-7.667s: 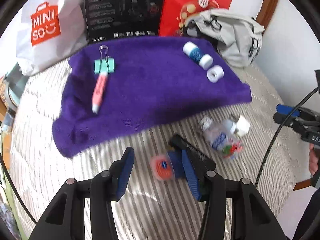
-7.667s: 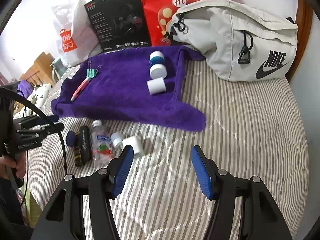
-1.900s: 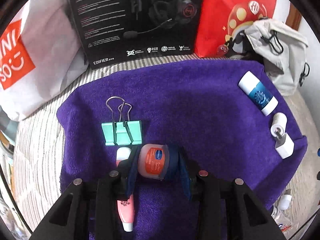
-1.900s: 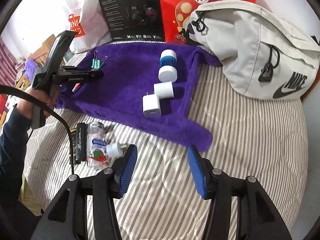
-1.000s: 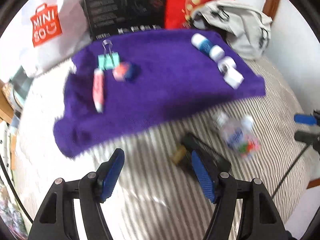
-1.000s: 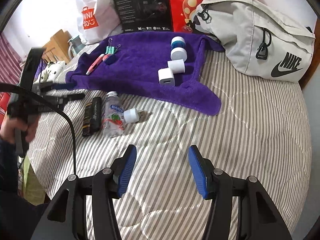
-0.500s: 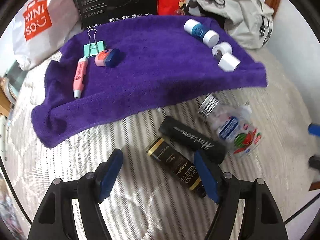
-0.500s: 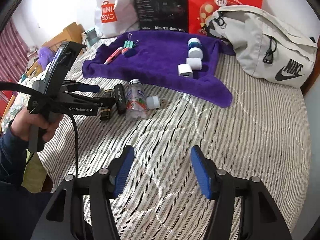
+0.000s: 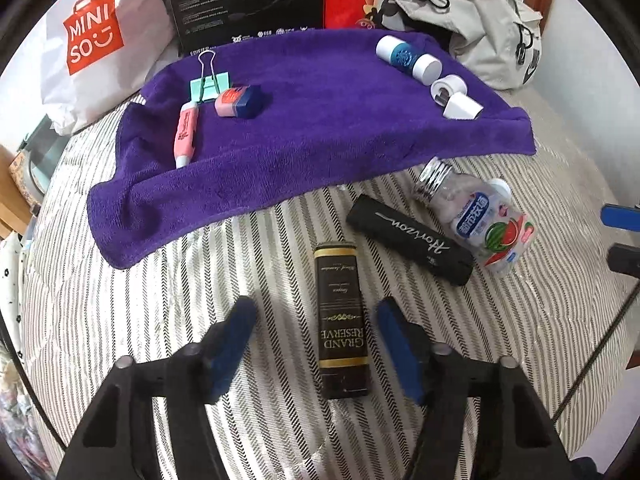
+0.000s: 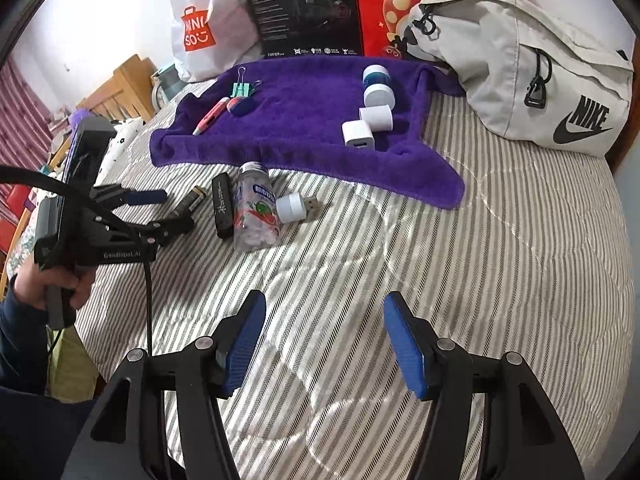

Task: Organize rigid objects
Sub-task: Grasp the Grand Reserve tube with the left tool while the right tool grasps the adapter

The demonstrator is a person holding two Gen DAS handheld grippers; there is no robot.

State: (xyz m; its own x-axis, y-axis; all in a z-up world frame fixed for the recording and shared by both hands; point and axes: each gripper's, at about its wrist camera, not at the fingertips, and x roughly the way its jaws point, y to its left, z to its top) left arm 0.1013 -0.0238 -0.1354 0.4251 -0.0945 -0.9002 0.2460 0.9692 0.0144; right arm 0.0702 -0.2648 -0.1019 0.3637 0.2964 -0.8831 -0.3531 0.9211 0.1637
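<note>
Some things are already tidy on the purple towel [image 9: 320, 120], far out in front of the left gripper [image 9: 312, 344]. From left to right there is a pink pen [image 9: 185, 136], a green clip [image 9: 210, 85], a little red and blue jar [image 9: 239, 101], a blue and white tube [image 9: 408, 59] and two white plugs [image 9: 456, 98].

Four things are not on the towel yet. They lie on the striped bed [image 9: 160, 300]. The dark Grand Reserve box [image 9: 341, 320] lies right between the left jaws, which are spread wide and hold nothing. I think it is the next one to be picked up. Just past the right-side jaw is a black Horizon case [image 9: 410, 238], then a clear candy bottle [image 9: 476, 220]. A small white USB light [image 10: 296, 206] lies beside the bottle.

The right gripper [image 10: 324, 344] hangs over bare bed. Its jaws are spread wide too, with nothing between them.
</note>
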